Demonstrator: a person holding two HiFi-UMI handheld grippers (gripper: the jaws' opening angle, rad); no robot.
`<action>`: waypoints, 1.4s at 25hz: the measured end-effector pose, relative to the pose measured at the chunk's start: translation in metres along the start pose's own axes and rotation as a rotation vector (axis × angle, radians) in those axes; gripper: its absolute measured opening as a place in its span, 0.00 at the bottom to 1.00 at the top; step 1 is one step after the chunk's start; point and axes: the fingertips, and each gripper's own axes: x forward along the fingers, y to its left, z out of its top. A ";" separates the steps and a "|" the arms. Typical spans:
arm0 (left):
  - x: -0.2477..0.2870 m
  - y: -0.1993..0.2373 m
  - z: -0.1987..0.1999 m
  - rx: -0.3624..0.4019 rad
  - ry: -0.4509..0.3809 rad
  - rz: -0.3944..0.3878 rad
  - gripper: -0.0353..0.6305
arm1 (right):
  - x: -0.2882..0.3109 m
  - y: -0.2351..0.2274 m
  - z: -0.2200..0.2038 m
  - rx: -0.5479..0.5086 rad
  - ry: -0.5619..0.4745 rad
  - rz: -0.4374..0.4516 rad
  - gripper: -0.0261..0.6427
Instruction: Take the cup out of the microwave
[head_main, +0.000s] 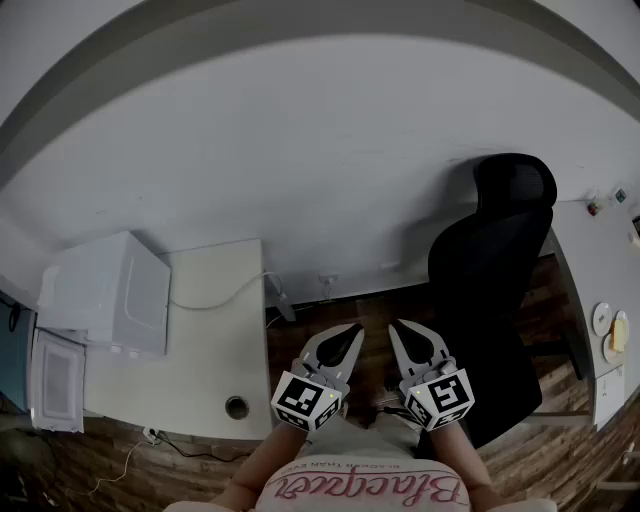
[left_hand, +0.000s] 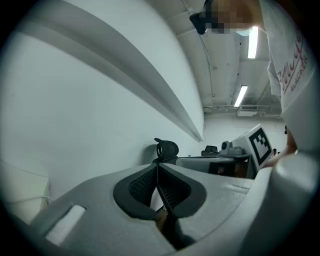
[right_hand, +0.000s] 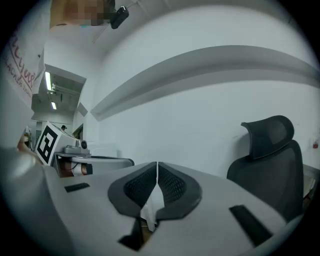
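A pale wall (head_main: 300, 150) fills most of the head view. A white desk (head_main: 215, 340) stands against it at the left and a black office chair (head_main: 500, 260) at the right, well apart. The white microwave (head_main: 110, 290) sits on the desk's far left end. Its inside faces away from every view, so the cup cannot be made out. Low in the middle, between desk and chair, the left gripper (head_main: 356, 327) and right gripper (head_main: 395, 325) point level toward the wall, side by side. Each has its jaws pressed together with nothing between them. A small round cable hole (head_main: 237, 407) marks the desk's near edge.
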 end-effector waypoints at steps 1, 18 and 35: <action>0.004 -0.007 0.003 0.002 -0.005 0.009 0.07 | -0.008 -0.005 0.002 -0.002 -0.001 0.005 0.07; 0.023 -0.113 -0.007 0.037 0.005 0.207 0.07 | -0.105 -0.043 0.003 0.012 -0.040 0.197 0.07; -0.078 -0.143 -0.002 0.068 -0.029 0.220 0.07 | -0.149 0.040 0.005 -0.006 -0.077 0.182 0.07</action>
